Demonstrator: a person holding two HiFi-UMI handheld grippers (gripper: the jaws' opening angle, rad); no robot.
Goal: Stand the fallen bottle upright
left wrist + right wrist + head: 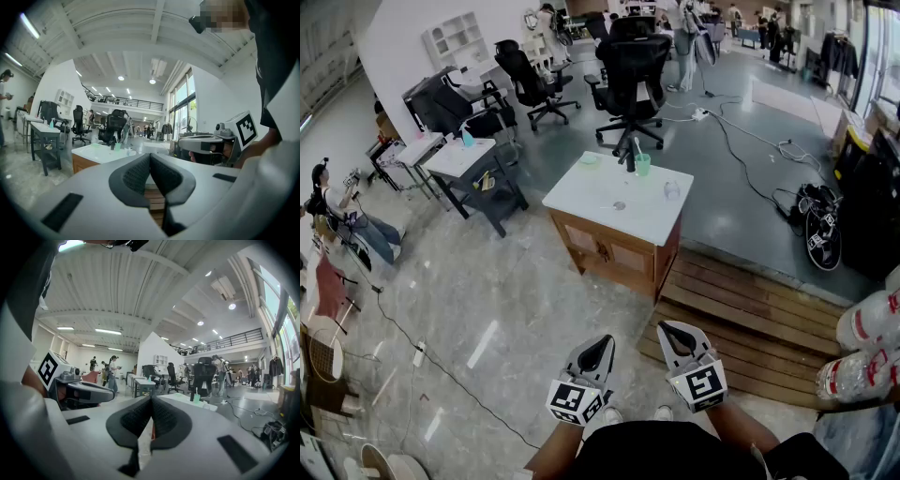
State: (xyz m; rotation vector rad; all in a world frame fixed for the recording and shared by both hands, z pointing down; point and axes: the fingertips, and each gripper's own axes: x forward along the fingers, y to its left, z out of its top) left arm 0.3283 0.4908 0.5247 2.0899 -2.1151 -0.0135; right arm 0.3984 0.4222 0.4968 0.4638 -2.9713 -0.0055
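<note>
Bottle (672, 190), small and clear, rests on white countertop (586, 192); left tongs (602, 343) and right tongs (668, 329) both closed, empty.

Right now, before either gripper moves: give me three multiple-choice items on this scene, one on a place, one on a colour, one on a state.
1. Where does the green cup stand?
A) on the wooden pallet
B) on the cabinet top
C) on a chair seat

2. What colour is the cabinet's top?
A) white
B) black
C) red

3. How do the fingers of the left gripper and the right gripper stand?
A) both open
B) left open, right shut
C) both shut, nothing between

Key:
1 B: the cup stands near the cabinet top's far edge.
2 A: the top is white over wooden sides.
3 C: each gripper view shows its fingers pressed together, with nothing held.
</note>
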